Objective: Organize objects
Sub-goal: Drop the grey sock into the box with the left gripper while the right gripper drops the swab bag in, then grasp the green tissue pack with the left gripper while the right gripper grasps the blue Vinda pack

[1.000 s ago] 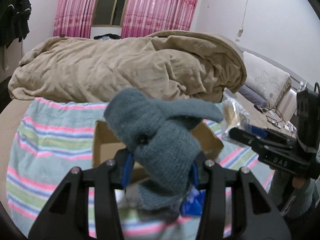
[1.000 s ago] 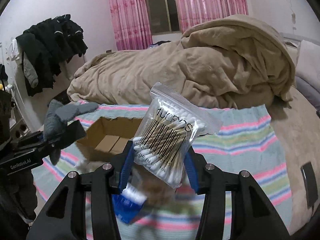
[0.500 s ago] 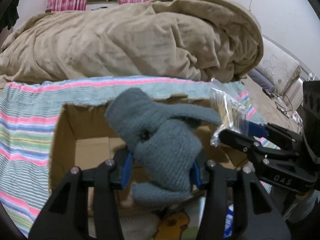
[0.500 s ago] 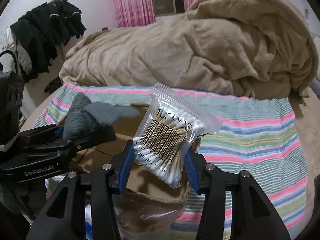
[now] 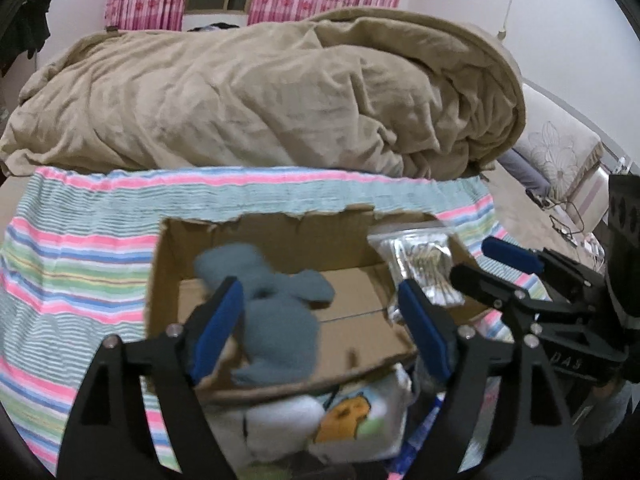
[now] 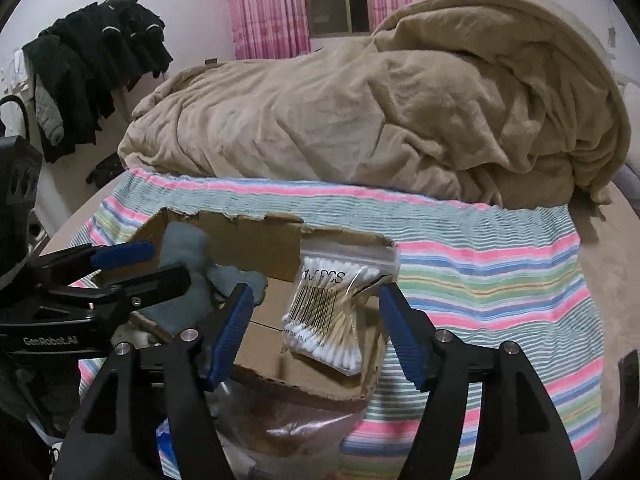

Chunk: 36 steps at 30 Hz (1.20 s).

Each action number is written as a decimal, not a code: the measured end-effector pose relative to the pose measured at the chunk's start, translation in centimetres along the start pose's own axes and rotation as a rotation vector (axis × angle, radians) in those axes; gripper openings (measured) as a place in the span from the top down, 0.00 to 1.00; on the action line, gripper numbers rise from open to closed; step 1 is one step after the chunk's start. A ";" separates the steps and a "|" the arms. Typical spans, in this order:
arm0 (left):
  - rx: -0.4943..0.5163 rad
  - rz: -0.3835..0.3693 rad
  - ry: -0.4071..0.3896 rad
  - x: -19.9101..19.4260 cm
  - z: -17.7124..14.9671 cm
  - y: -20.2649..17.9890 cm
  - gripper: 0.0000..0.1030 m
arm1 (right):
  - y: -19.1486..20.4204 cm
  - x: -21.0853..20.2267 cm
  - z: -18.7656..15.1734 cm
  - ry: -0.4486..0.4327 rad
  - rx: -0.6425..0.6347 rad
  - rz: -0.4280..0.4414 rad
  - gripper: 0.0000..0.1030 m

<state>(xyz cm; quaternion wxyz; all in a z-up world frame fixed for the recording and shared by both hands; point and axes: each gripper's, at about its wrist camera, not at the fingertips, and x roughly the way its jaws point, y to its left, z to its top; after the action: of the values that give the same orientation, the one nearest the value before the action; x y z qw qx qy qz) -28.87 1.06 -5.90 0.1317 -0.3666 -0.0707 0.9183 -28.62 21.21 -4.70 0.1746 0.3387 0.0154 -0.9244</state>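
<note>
Both hand-held grippers, left [image 5: 320, 316] and right [image 6: 316, 322], gape empty above the brown cardboard box [image 5: 280, 236], grey knitted glove [image 5: 276, 316] and clear cotton-swab bag [image 6: 336, 312] lying at twelve o'clock between their fingers.

- A home bedroom: a bed with a rumpled tan duvet [image 5: 260, 100] heaped across its far side.
- A striped cover [image 6: 500, 280] spread nearer.
- Pink curtains [image 6: 268, 4] frame the far window.
- Dark clothes [image 6: 100, 68] hang far left.
- A floral pillow [image 5: 560, 152] lies right.
</note>
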 end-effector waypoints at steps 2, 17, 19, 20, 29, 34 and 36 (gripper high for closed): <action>-0.002 0.004 -0.015 -1.2 -0.1 0.0 0.21 | 0.3 -1.0 0.1 -0.011 0.000 0.000 0.33; -0.012 0.005 -0.087 -10.2 -3.9 -0.9 0.20 | 3.5 -7.8 -2.5 -0.039 0.023 0.016 0.33; -0.017 -0.001 -0.087 -11.1 -4.8 -1.1 0.20 | 3.6 -8.6 -2.9 -0.043 0.036 0.016 0.33; -0.017 -0.003 -0.086 -11.5 -5.2 -1.1 0.20 | 3.7 -9.0 -3.1 -0.044 0.041 0.018 0.33; -0.027 -0.005 -0.083 -13.6 -8.0 -1.3 0.20 | 4.9 -11.4 -5.1 -0.050 0.076 0.027 0.25; -0.029 0.002 -0.057 -13.1 -9.4 -1.0 0.20 | 5.4 -11.8 -6.2 -0.041 0.076 0.026 0.25; -0.028 0.005 -0.046 -12.8 -9.9 -0.8 0.20 | 5.6 -11.6 -6.6 -0.035 0.079 0.028 0.25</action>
<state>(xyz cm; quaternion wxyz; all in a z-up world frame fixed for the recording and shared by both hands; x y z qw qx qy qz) -12.99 -1.64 -4.49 0.1224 -0.3471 -0.0857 0.9258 -14.43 20.57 -1.92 0.1741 0.3294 -0.0287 -0.9275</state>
